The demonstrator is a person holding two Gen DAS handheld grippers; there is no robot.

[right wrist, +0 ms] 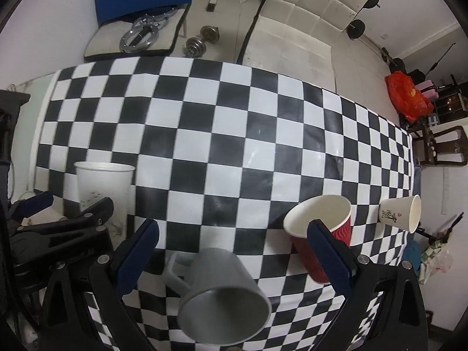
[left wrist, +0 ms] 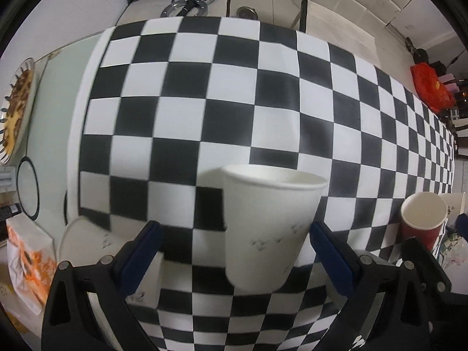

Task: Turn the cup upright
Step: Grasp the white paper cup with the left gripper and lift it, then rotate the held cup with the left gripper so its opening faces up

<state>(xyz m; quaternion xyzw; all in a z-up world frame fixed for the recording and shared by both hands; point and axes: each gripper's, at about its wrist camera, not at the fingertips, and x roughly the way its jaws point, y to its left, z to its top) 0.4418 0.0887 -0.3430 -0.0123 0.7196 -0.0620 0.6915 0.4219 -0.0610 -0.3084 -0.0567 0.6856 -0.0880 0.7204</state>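
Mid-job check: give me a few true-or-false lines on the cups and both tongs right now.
1. The white paper cup stands upright between the left tongs. True.
2. The left tongs are clamped shut on it. False: they are open, with a gap on the left side.
3. The grey mug lies on its side. True.
4. The red cup stands upside down. False: its open mouth faces up, tilted.
5. The right tongs are open. True.
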